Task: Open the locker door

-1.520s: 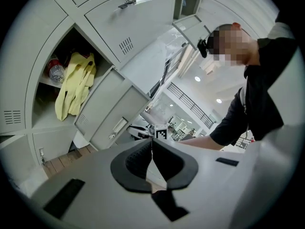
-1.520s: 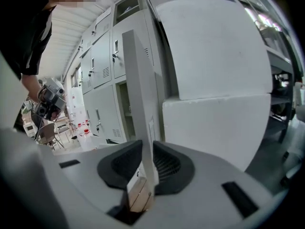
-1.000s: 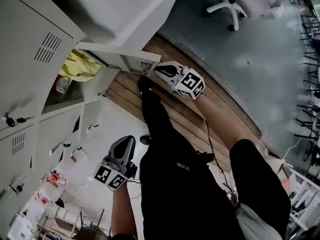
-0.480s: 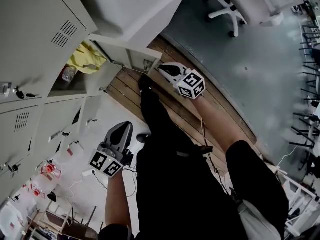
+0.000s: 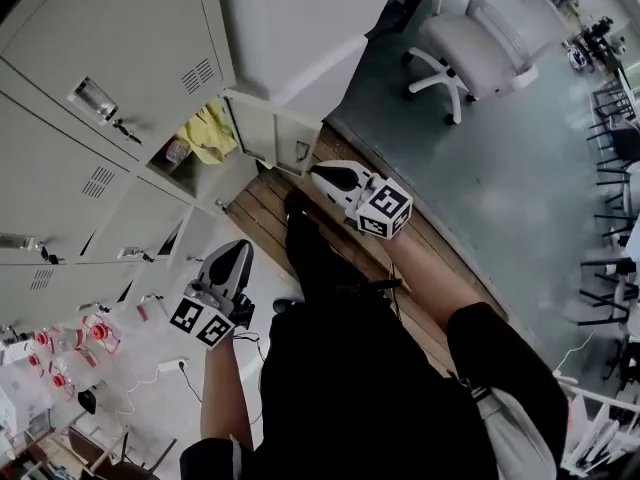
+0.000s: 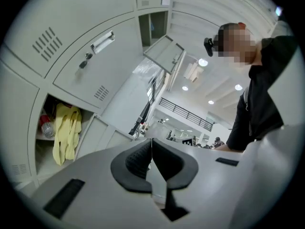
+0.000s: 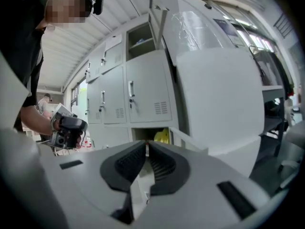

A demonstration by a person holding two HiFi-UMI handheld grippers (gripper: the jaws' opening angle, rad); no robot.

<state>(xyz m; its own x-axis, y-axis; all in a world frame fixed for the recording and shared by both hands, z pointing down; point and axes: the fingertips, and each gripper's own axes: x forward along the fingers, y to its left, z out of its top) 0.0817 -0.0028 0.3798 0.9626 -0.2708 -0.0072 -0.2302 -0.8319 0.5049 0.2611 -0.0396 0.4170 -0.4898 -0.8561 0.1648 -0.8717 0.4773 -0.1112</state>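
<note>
- One locker door stands swung out from the right end of the locker bank, beside a big white cabinet. Its free edge points toward the wooden floor strip.
- Open compartment behind the door: a yellow cloth hangs inside. A clear bottle stands just beside it, on the side away from the door.
- Neighbouring doors on the bank are all closed. The closed door above the open compartment has a latch plate and vent slots.
- Right tool: its tips are just beside the door's lower outer corner, and the head view does not show whether they touch it. In the right gripper view the jaws have just been closing and their tips now meet. Nothing is between them, and the door's edge lies beyond them.
- Left tool: well apart from the open door, in front of the lower closed doors. Its jaws are pressed together with nothing between them.
- Farther out: a grey floor beyond the wood, with a white office chair toward the top right. Bottles with red caps sit on the floor at lower left.
</note>
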